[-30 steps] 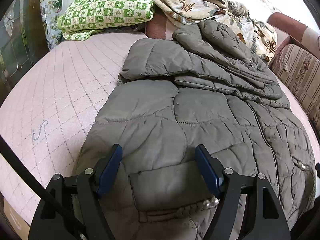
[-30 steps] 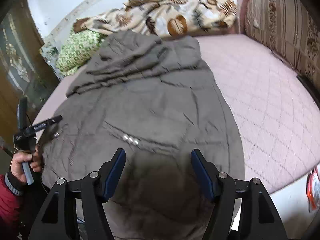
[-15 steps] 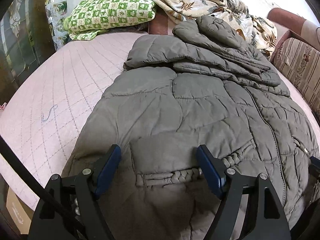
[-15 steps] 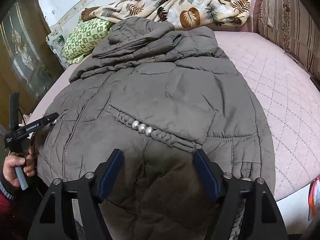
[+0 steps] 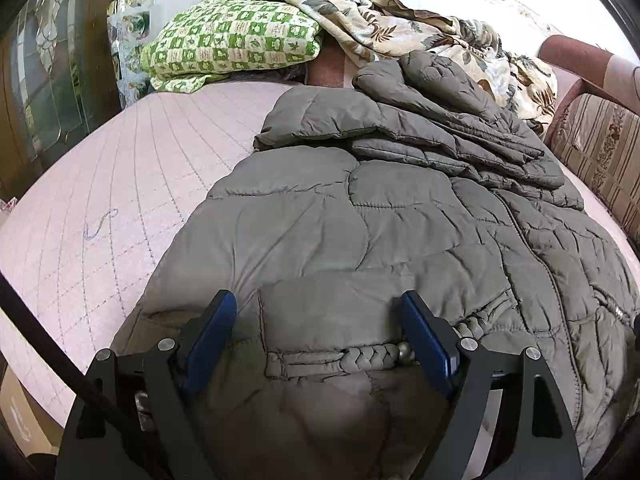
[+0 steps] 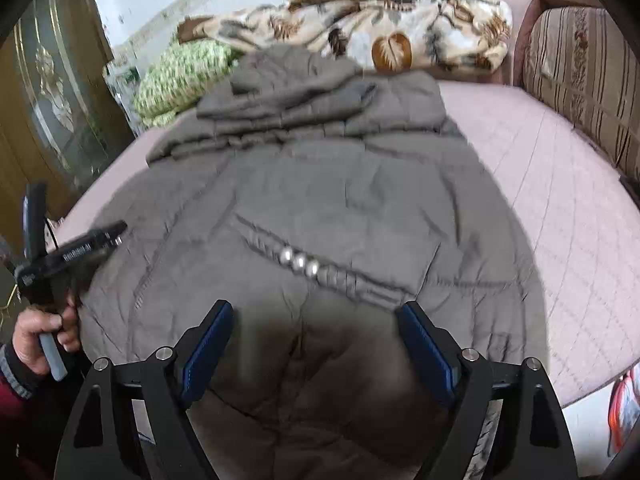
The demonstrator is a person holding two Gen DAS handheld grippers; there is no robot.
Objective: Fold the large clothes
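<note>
A large grey-brown quilted jacket [image 5: 380, 220] lies spread on a pink quilted bed [image 5: 120, 200], hood and folded sleeves at the far end. It also fills the right wrist view [image 6: 340, 200]. My left gripper [image 5: 318, 320] is open and empty, its jaws either side of the left pocket with braided trim [image 5: 360, 356] near the hem. My right gripper [image 6: 316, 328] is open and empty just above the hem, below the right pocket's three silver beads [image 6: 299, 263]. The left gripper shows at the jacket's left edge in the right wrist view [image 6: 80, 248], in a hand.
A green checked pillow [image 5: 236, 48] and a leaf-print blanket [image 5: 400, 28] lie at the head of the bed. A striped sofa back [image 6: 580, 80] runs along the right. A glass-fronted cabinet [image 6: 48, 112] stands on the left. The bed edge [image 6: 580, 392] is near.
Both grippers have drawn back toward the jacket's hem and stayed open. The pockets and their braided trim have come into fuller view. The jacket has not moved.
</note>
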